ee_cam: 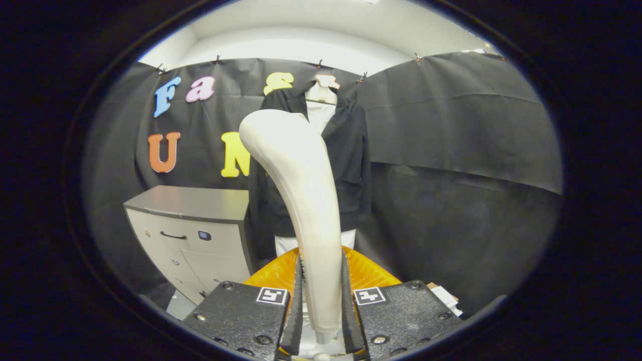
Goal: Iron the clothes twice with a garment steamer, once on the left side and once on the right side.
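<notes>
The gripper (321, 296) held the handle of a cream-white garment steamer (301, 200) clamped between both fingers, its curved head rising ahead of them toward a dark jacket (351, 150) that hung over a white shirt on a mannequin (322, 90) against the booth's black cloth wall. The steamer head appeared well apart from the fabric, so the work looked to be at the approach stage, neither the left nor the right pass yet evident. The next move would likely call for carrying the head forward to one side of the jacket's front and drawing it along the cloth. A grey drawer cabinet (195, 225) stood just beside the mannequin's left, close enough to crowd a pass there; an orange object (368, 271) lay low behind the fingers.
</notes>
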Demonstrator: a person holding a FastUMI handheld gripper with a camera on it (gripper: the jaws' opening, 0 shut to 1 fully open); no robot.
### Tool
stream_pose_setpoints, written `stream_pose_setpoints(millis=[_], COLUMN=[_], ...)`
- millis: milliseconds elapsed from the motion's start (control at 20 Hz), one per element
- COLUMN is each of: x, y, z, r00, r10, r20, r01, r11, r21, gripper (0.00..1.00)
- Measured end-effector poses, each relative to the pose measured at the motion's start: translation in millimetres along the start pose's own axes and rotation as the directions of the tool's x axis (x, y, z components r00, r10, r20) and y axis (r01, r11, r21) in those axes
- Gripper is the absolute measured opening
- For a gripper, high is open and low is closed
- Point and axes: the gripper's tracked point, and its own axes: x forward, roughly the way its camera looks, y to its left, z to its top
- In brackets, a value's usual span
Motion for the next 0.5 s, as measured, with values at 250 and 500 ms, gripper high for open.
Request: stream_pose_setpoints(millis=[250,500], x=[-30,-49], y=[2,0], z=[18,20], r00=[0.996,0.986], r10=[0.072,0.151], r20=[0.047,0.072], r01=[-0.073,-0.153], r11=[0.997,0.988], r21=[0.014,0.017], gripper=[0.35,0.35])
